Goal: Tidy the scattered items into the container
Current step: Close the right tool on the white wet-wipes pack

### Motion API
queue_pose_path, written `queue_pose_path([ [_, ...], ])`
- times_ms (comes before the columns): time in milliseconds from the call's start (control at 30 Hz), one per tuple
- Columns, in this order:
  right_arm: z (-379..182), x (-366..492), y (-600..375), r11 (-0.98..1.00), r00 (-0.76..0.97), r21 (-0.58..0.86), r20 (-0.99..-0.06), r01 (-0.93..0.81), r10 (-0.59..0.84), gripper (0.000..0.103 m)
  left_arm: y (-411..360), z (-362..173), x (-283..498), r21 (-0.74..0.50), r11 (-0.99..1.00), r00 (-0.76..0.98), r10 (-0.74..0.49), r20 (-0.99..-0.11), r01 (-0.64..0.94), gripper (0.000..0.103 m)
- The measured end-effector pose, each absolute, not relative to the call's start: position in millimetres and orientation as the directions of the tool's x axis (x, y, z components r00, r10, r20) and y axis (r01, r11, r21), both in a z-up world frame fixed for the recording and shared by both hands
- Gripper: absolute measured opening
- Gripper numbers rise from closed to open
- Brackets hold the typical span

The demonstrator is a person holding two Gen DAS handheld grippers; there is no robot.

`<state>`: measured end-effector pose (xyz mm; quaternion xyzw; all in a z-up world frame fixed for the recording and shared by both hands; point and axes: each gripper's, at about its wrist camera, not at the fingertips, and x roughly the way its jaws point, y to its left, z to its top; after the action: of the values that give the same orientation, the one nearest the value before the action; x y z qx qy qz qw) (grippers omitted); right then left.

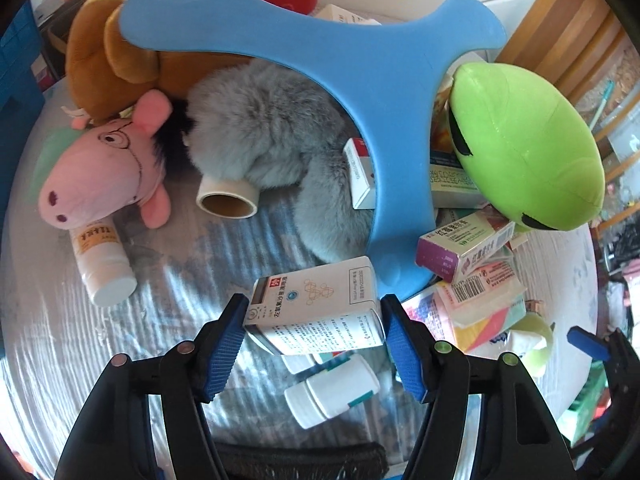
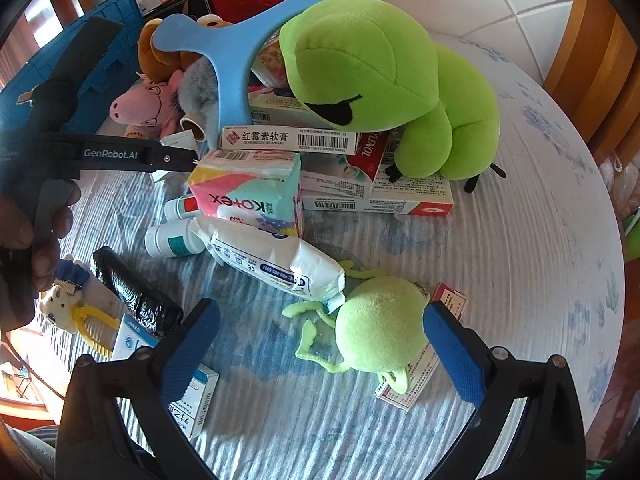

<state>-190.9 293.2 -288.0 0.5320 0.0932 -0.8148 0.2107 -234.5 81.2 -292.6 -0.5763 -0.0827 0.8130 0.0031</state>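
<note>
My left hand-held gripper (image 1: 314,326) is clamped on a white medicine box (image 1: 316,312), lifted above two white pill bottles (image 1: 334,392) on the striped worktop (image 1: 60,340). The carton looks light but crushable, so I judge its short ends, where the pads sit, the safest hold. My right hand-held gripper (image 2: 320,344) hangs with jaws apart beside a soft round green plush (image 2: 378,326), which should squash easily; its body seems best to pinch. The blue crate (image 2: 116,32) stands at the far edge, its contents hidden.
</note>
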Motion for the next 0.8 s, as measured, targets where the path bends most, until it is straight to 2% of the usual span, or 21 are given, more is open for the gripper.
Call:
queue_pose_path([
  [333, -301.9, -197.0, 271.2, -0.859, -0.349, 0.052, -0.9, 0.509, -0.262, 0.103, 64.1, -275.1, -203.4, -0.138, -0.981, -0.344, 0.083, -0.935, 0.138, 0.067],
  [567, -325.7, -209.6, 238.4, -0.781, -0.353, -0.04, -0.905, 0.623, -0.236, 0.103, 54.3, -259.8, -185.7, -0.136, -0.976, -0.354, 0.068, -0.933, 0.17, 0.067],
  [700, -340.1, -210.4, 222.9, -0.734, -0.306, -0.028, -0.919, 0.678, -0.247, 0.103, 47.0, -250.0, -175.3, -0.134, -0.972, -0.363, 0.055, -0.93, 0.194, 0.067],
  [767, -344.1, -209.5, 219.0, -0.724, -0.292, -0.028, -0.925, 0.69, -0.243, 0.095, 41.1, -247.6, -173.5, -0.134, -0.969, -0.366, 0.051, -0.929, 0.205, 0.067],
  [800, -344.5, -209.5, 218.7, -0.723, -0.291, -0.029, -0.926, 0.69, -0.24, 0.083, 36.1, -245.4, -176.4, -0.134, -0.968, -0.367, 0.049, -0.929, 0.21, 0.067],
])
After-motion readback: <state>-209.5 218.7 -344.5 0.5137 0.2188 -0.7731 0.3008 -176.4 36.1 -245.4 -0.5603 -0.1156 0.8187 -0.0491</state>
